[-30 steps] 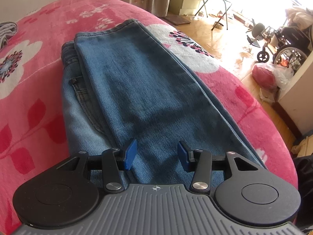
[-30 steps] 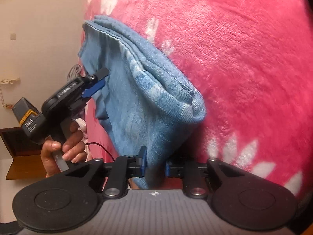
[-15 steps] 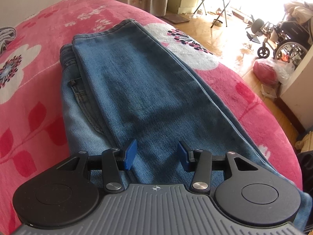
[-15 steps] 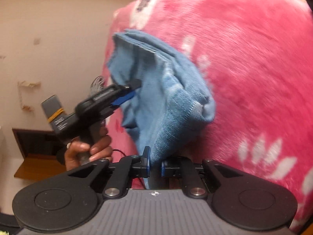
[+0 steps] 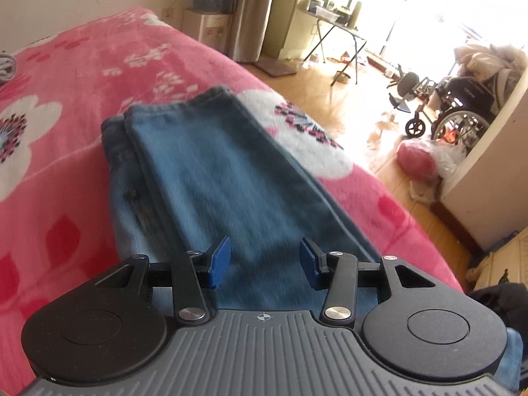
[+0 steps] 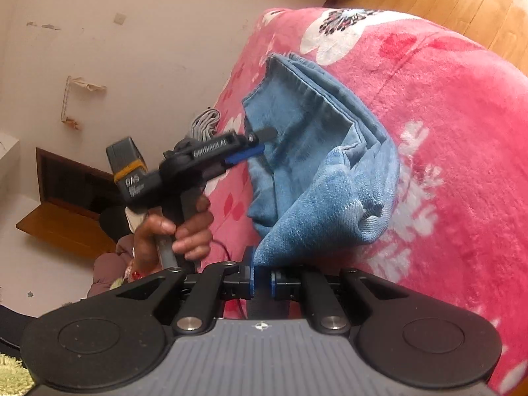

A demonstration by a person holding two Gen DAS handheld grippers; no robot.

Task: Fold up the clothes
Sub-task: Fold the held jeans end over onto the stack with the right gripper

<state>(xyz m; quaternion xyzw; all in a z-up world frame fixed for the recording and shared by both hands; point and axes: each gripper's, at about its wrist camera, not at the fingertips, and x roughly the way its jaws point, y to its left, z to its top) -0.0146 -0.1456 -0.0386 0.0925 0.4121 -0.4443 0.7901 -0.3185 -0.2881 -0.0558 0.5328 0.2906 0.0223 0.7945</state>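
Legible text is confined to the right wrist view and stands only on the left gripper (image 6: 260,142), seen there from the side in a person's hand (image 6: 175,231). Along the upper side of its black body runs a line of raised lettering; it is motion-blurred and cannot be read with confidence. On the grey block at its rear end, below an orange band, pale characters appear to read "DAS", with a smaller line beneath that is illegible. In the left wrist view no text, label or number can be read; the gripper housing there bears only a small crosshair mark at its front edge.
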